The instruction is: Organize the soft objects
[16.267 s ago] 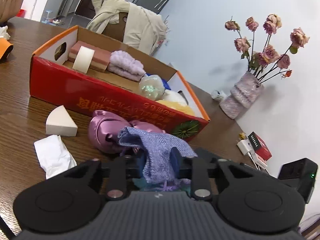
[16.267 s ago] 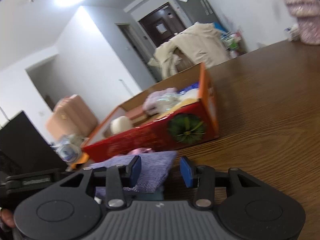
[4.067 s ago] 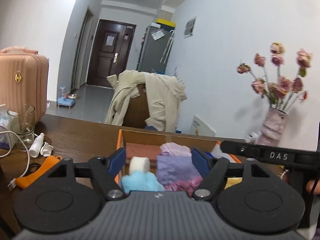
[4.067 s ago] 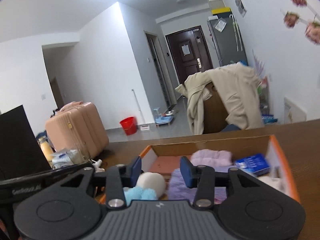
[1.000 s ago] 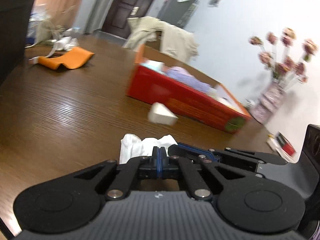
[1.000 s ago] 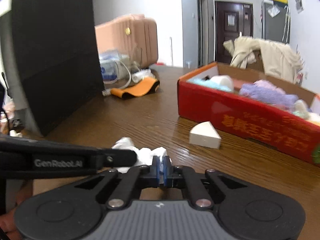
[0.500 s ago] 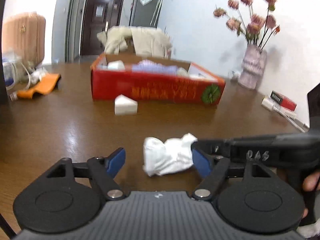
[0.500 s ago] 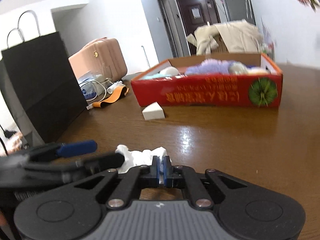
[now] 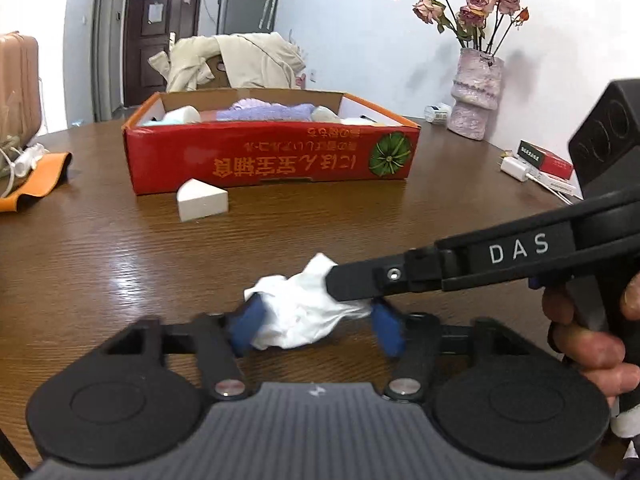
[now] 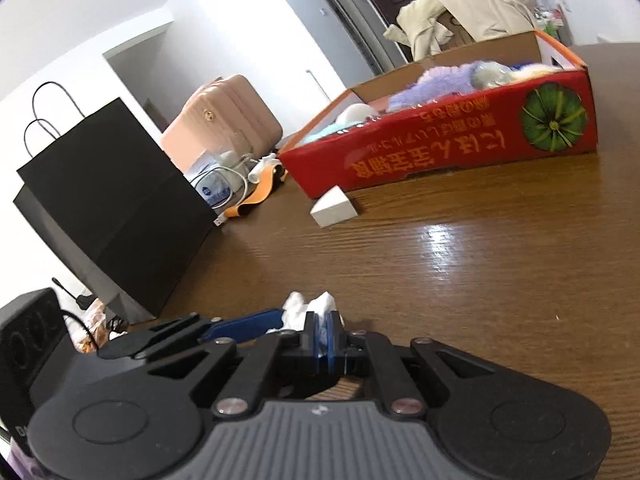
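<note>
Change: left gripper point(image 9: 316, 330) has closed in, fingers now flanking white tissue point(image 9: 304, 312), not gripping.
Right gripper point(image 10: 326, 338): pinching tissue.
Surface: wooden table point(image 9: 100, 264).
Red box point(image 9: 272, 160): beyond tissue, holds purple cloth point(image 9: 264, 112).

Black left gripper point(image 9: 316, 326), blue jaws, silver screws, "DAS" lettering

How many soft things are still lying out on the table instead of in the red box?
2. A white wedge sponge sits just in front of the red box; a crumpled white cloth lies nearer, between the left gripper's fingers, pinched by the right gripper. Others may be hidden.
</note>
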The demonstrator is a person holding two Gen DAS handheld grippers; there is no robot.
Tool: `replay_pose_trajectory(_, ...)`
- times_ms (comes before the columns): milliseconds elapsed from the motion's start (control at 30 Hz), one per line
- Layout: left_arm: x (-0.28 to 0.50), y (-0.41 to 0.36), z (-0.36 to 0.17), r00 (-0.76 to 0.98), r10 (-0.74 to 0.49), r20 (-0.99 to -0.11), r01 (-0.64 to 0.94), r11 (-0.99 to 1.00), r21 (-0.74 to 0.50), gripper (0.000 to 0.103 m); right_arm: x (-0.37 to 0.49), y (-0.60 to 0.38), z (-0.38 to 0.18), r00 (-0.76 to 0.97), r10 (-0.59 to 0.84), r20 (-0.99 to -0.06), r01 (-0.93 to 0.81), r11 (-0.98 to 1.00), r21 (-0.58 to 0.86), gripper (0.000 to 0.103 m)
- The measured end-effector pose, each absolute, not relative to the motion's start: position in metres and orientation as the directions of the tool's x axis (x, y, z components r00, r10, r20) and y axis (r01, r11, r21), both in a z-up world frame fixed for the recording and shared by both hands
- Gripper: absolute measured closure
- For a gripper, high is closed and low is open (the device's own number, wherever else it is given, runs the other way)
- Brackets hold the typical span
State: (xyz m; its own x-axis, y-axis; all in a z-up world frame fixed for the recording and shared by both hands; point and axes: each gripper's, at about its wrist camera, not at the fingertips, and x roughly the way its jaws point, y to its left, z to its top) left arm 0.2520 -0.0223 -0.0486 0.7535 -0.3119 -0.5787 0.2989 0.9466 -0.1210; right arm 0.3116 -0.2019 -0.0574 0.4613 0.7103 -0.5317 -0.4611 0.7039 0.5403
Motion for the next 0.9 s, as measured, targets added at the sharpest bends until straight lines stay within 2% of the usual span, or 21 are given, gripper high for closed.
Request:
replay_pose_trajectory(67, 0.253, -0.023, -0.049, 0.754, -0.308, -0.580, 0.296, 0.948, -0.118, 0.061, 0.314, -0.198, -0.056, 0.436, 0.728, -0.530, -0.474, 0.686, 0.552, 0.099)
replay_pose_trajectory(133, 0.255, -0.023, -0.049, 0.746, -0.322, -0.583, 0.304, 0.943, -0.132, 0.085, 0.316, -0.190, -0.054, 0.431, 0.721, -0.543, -0.485, 0.693, 0.534, 0.099)
replay_pose_trajectory(233, 0.259, -0.014, -0.050, 0.745, -0.329, -0.580, 0.283, 0.944, -0.171, 0.092, 0.319, -0.181, -0.052, 0.424, 0.713, -0.558, -0.496, 0.698, 0.516, 0.097)
replay_pose_trajectory(300, 0.263, -0.005, -0.050, 0.750, -0.326, -0.575, 0.252, 0.945, -0.208, 0.093, 0.320, -0.178, -0.049, 0.428, 0.712, -0.557, -0.502, 0.700, 0.508, 0.093)
replay_pose_trajectory(333, 0.265, 0.002, -0.049, 0.762, -0.306, -0.570, 0.223, 0.951, -0.213, 0.094, 0.321, -0.178, -0.049, 0.430, 0.714, -0.553, -0.503, 0.698, 0.510, 0.088)
replay_pose_trajectory(400, 0.266, 0.022, -0.043, 0.787, -0.303, -0.537, 0.182, 0.946, -0.267, 0.094, 0.322, -0.180, -0.044, 0.458, 0.707, -0.539, -0.498, 0.706, 0.503, 0.080)
replay_pose_trajectory(467, 0.266, 0.045, -0.034, 0.821, -0.286, -0.495, 0.144, 0.941, -0.305, 0.094, 0.323, -0.184, -0.036, 0.516, 0.680, -0.520, -0.489, 0.733, 0.474, 0.077)
replay_pose_trajectory(533, 0.268, 0.064, -0.027, 0.854, -0.232, -0.466, 0.096, 0.950, -0.296, 0.094, 0.327, -0.182, -0.029, 0.585, 0.625, -0.517, -0.481, 0.781, 0.399, 0.070)
replay_pose_trajectory(600, 0.272, 0.082, -0.022, 0.878, -0.187, -0.441, 0.060, 0.956, -0.287, 0.094, 0.335, -0.170, -0.026, 0.638, 0.569, -0.519, -0.481, 0.820, 0.309, 0.055)
replay_pose_trajectory(633, 0.274, 0.089, -0.021, 0.882, -0.170, -0.439, 0.042, 0.957, -0.288, 0.094, 0.341, -0.161, -0.026, 0.645, 0.550, -0.530, -0.491, 0.830, 0.264, 0.052)
replay_pose_trajectory(767, 0.281, 0.111, -0.021, 0.887, -0.128, -0.444, -0.011, 0.955, -0.298, 0.094, 0.371, -0.114, -0.034, 0.657, 0.513, -0.553, -0.552, 0.827, 0.112, 0.053)
replay_pose_trajectory(900, 0.283, 0.122, -0.024, 0.886, -0.122, -0.448, -0.027, 0.950, -0.312, 0.094, 0.398, -0.078, -0.046, 0.650, 0.493, -0.578, -0.581, 0.813, 0.039, 0.056)
